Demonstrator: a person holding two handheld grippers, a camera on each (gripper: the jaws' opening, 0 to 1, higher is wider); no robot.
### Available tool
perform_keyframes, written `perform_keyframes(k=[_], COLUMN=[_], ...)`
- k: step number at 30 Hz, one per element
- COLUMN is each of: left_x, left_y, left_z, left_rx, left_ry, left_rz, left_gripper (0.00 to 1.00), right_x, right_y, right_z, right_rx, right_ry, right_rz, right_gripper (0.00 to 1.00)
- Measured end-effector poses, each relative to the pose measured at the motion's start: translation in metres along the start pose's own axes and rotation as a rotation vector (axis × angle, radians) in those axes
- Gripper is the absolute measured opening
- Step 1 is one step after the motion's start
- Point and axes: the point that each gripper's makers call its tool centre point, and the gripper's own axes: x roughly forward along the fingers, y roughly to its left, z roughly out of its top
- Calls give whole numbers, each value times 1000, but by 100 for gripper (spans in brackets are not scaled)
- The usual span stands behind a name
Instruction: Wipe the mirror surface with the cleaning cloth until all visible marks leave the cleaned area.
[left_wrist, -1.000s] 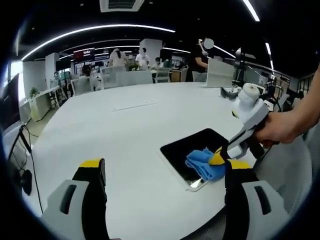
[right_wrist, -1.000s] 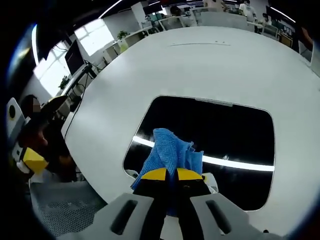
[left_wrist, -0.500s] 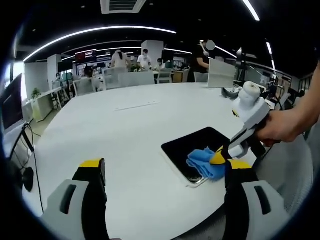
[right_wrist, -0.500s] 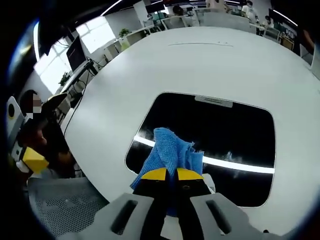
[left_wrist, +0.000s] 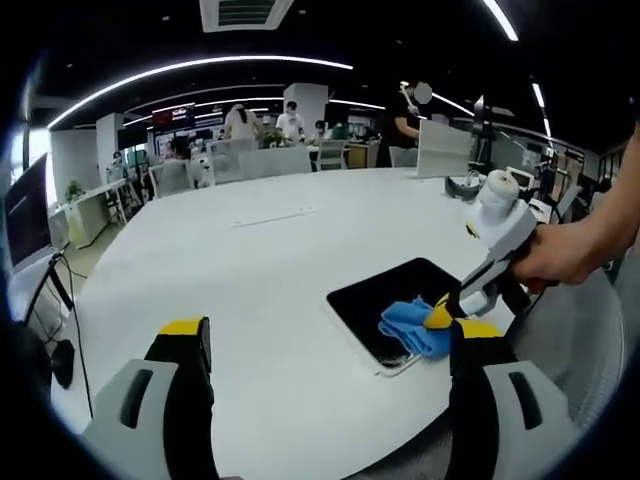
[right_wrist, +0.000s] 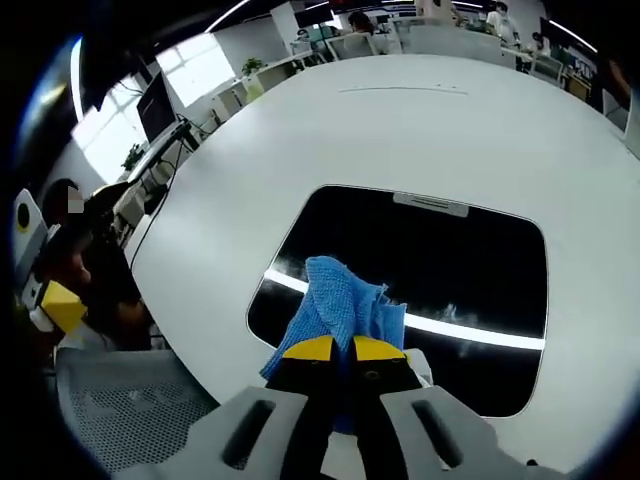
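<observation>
1. A dark, glossy rectangular mirror with rounded corners (right_wrist: 440, 270) is laid flat on the wide white round bench (right_wrist: 420, 130), close to the bench's near edge.
2. A crumpled blue cleaning cloth (right_wrist: 340, 305) is pinched between the closed yellow-tipped jaws of the right gripper (right_wrist: 335, 350), and the cloth is pressed onto the mirror's near edge.
3. A bright strip of reflected ceiling light is seen across the mirror just beyond the cloth, with a faint whitish smear beside it.
4. A small pale label is seen along the mirror's far edge.
5. In the left gripper view, the left gripper (left_wrist: 330, 345) is held wide apart above the bench, with nothing between its jaws.
6. In the same view, the mirror (left_wrist: 385, 305) is seen to the right, with the cloth (left_wrist: 412, 328) on its near corner under the right gripper (left_wrist: 437, 318), which is grasped by a person's hand (left_wrist: 560, 255).
7. A grey mesh chair (right_wrist: 130, 420) is seen beside the bench edge in the right gripper view.
</observation>
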Motion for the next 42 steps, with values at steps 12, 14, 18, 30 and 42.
perform_keyframes(k=[12, 14, 18, 30, 42], left_x=[-3, -4, -3, -5, -10], left_y=[-4, -4, -2, -1, -2], left_z=[-6, -5, -2, -3, -9], left_rx=[-3, 0, -5, -14, -10], left_ry=[4, 4, -1, -5, 4], left_rz=[4, 5, 10, 16, 15], left_gripper=[99, 99, 99, 99, 99], right_x=[-6, -6, -7, -17, -15], right_y=[-15, -15, -17, -37, -36], right_z=[-4, -4, -5, -10, -9], right_rx=[11, 14, 13, 34, 22], right_ry=[-9, -10, -10, -8, -2], right_rz=[-8, -9, -8, -20, -27], right_gripper=[0, 0, 0, 0, 0])
